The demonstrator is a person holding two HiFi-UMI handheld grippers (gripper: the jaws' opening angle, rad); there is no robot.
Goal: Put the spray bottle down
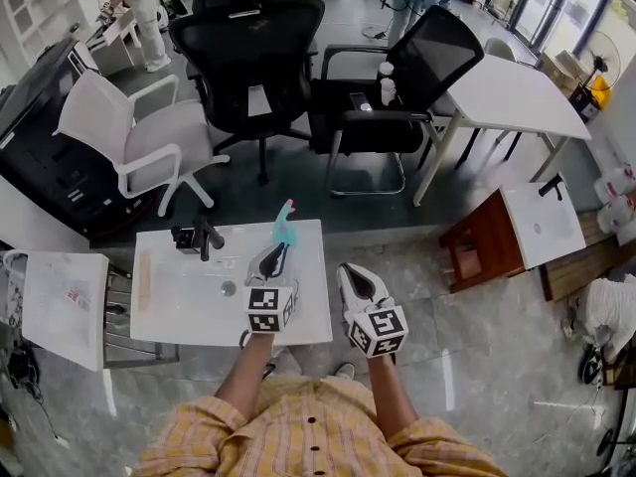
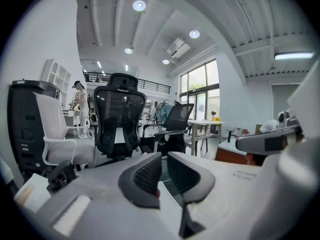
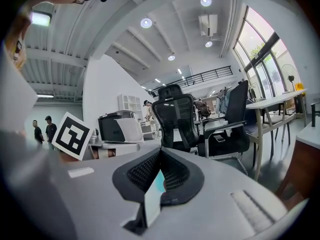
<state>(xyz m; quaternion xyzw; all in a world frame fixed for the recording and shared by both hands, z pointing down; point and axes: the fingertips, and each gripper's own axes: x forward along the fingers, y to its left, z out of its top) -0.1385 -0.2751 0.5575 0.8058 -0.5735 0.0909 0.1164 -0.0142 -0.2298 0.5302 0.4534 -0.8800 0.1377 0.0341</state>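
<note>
The teal spray bottle (image 1: 285, 229) with a pink nozzle stands upright near the far right edge of the small white table (image 1: 189, 301). My left gripper (image 1: 277, 252) hovers just in front of it, pointing at it. Its jaws stand a narrow gap apart and hold nothing; in the left gripper view the left gripper (image 2: 161, 159) shows that slim gap, and the bottle cannot be made out there. My right gripper (image 1: 347, 269) hangs beside the table's right edge, off the bottle, and in the right gripper view the tips of the right gripper (image 3: 160, 153) meet, with nothing gripped.
A black device (image 1: 197, 237) and a small round thing (image 1: 229, 288) lie on the table. Beyond it stand a white chair (image 1: 139, 132), black office chairs (image 1: 253, 58) and a white desk (image 1: 517, 92). A low wooden side table (image 1: 512, 232) sits at right.
</note>
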